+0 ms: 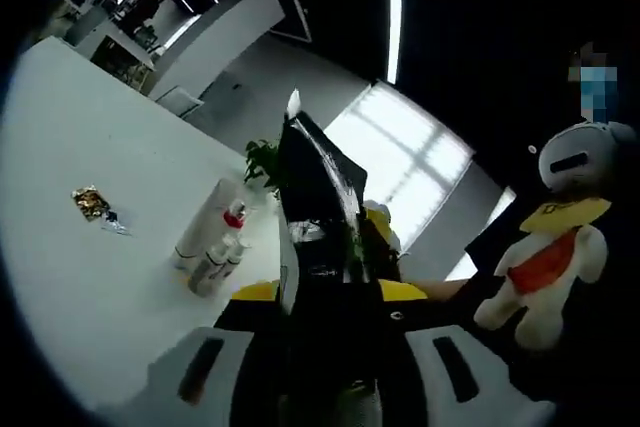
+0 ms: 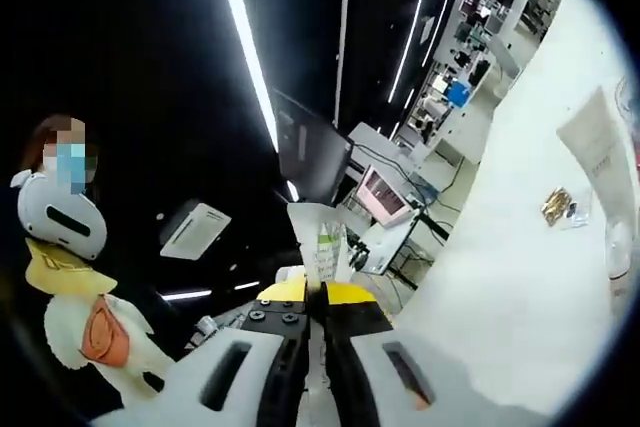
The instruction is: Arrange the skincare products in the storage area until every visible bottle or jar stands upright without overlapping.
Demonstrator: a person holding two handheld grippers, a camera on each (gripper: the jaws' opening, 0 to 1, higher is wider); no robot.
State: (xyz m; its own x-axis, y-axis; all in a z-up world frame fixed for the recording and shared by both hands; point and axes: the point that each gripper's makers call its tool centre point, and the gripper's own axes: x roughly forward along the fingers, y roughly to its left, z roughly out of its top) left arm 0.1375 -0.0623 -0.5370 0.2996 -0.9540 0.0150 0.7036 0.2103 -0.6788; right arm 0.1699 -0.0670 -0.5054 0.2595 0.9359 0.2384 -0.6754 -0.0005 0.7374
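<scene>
My left gripper (image 1: pixel 326 295) is shut on a dark glossy tube (image 1: pixel 318 192) that rises from the jaws, its pale tip at the top. On the white table (image 1: pixel 90 117) to the left lies a cluster of products: a white tube (image 1: pixel 205 222) and small bottles (image 1: pixel 220 259), one with a red cap. My right gripper (image 2: pixel 318 297) is shut on a white tube with green print (image 2: pixel 326 239), held in the air. At the right edge of the right gripper view, another white tube (image 2: pixel 598 152) and a clear bottle (image 2: pixel 621 247) rest on the table.
A small gold wrapper (image 1: pixel 92 204) lies on the table left of the cluster, also seen as the wrapper (image 2: pixel 557 205). A plush toy (image 1: pixel 548 252) sits at the right, and the toy (image 2: pixel 68 277) shows again at the left. A green plant (image 1: pixel 262 159) stands behind the table.
</scene>
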